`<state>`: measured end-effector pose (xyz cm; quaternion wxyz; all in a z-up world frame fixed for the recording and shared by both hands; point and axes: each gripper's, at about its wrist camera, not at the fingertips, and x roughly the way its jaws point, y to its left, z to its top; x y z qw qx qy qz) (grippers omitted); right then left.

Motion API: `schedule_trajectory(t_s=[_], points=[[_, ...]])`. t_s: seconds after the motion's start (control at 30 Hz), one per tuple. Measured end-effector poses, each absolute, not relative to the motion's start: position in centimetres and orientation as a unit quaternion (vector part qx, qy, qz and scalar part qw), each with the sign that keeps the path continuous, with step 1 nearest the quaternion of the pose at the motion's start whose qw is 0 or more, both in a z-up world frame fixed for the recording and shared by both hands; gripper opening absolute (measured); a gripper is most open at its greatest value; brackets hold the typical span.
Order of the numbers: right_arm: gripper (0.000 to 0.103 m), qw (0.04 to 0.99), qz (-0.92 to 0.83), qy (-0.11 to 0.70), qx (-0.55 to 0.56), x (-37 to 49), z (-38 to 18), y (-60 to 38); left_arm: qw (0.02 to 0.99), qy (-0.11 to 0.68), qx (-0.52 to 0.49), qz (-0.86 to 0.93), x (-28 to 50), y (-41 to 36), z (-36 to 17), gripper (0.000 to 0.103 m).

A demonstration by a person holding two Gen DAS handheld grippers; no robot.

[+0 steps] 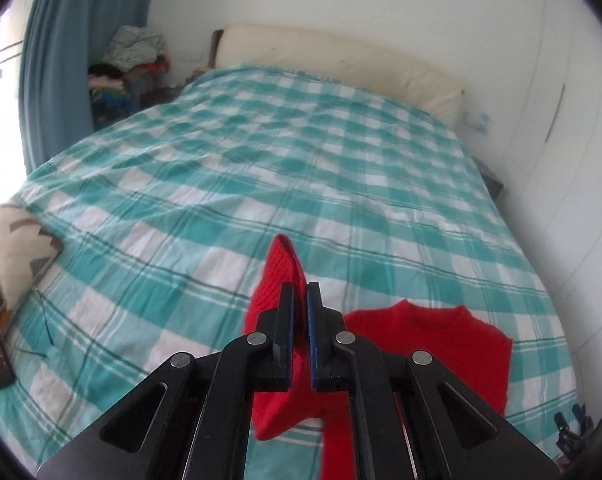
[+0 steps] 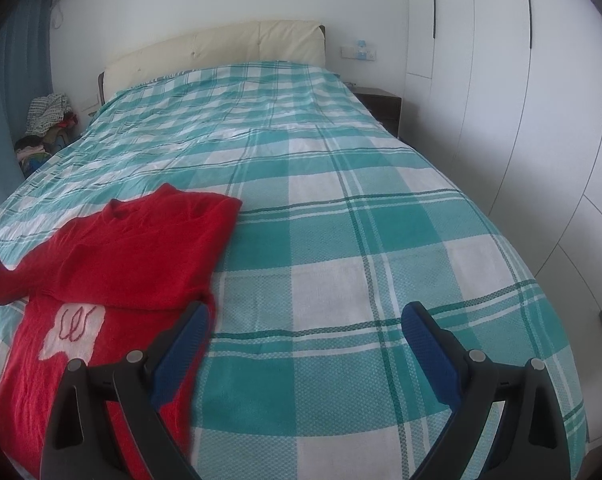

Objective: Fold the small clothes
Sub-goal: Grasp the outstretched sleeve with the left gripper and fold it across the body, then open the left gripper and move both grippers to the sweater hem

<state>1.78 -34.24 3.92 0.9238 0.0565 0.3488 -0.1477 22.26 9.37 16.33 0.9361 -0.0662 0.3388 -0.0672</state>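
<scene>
Red sweater (image 2: 141, 248) near the foot of the bed, left of centre, body flat, upper part apparently already doubled over above a white patch (image 2: 72, 332) on the front. One sleeve (image 1: 279, 280) lifted clear of the cover, pinched in the left gripper (image 1: 299, 294), jaws clamped on the knit. Probably mid-fold: sleeve to be carried across onto the body. Next move calls for laying it down flat over the chest without dragging the rest, then letting go. Right gripper (image 2: 305, 322) low over the cover just right of the sweater, jaws wide apart, holding nothing; free to pin the body if it shifts.

Beneath: teal-and-white checked bedcover (image 2: 341, 208), lightly creased. Cream headboard (image 2: 221, 48) at the far end, white wardrobe (image 2: 501, 80) on the right, blue curtain (image 1: 57, 60) and a heap of clothes (image 1: 133, 56) in the far left corner.
</scene>
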Motion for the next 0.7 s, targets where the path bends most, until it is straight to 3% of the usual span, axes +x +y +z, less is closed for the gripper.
schedule_trajectory(t_s=[0.13, 0.27, 0.3, 0.33, 0.4, 0.5, 0.7], points=[[0.096, 0.926, -0.144, 0.344, 0.050, 1.6, 4.3, -34.2, 0.932, 0.332, -0.016, -0.145, 22.6, -1.3, 17.8, 0.004], [0.096, 0.927, -0.143, 0.341, 0.068, 1.3, 4.5, -34.9, 0.911, 0.356, 0.013, -0.206, 22.5, -9.2, 15.2, 0.008], [0.096, 0.927, -0.143, 0.340, 0.070, 1.3, 4.6, -35.0, 0.903, 0.370, 0.016, -0.217, 22.5, -10.7, 14.1, 0.015], [0.096, 0.927, -0.143, 0.339, 0.071, 1.2, 4.8, -35.1, 0.896, 0.387, 0.023, -0.217, 22.6, -11.8, 13.0, 0.040], [0.096, 0.929, -0.143, 0.333, 0.076, 1.0, 5.1, -35.3, 0.895, 0.397, 0.027, -0.201, 22.3, -12.4, 11.5, 0.075], [0.096, 0.931, -0.143, 0.326, 0.083, 0.6, 5.6, -35.7, 0.903, 0.389, 0.027, -0.181, 21.5, -11.0, 10.3, 0.084], [0.096, 0.933, -0.138, 0.321, 0.089, 0.5, 6.0, -35.9, 0.906, 0.407, 0.072, -0.087, 19.6, -4.8, 7.8, 0.091]])
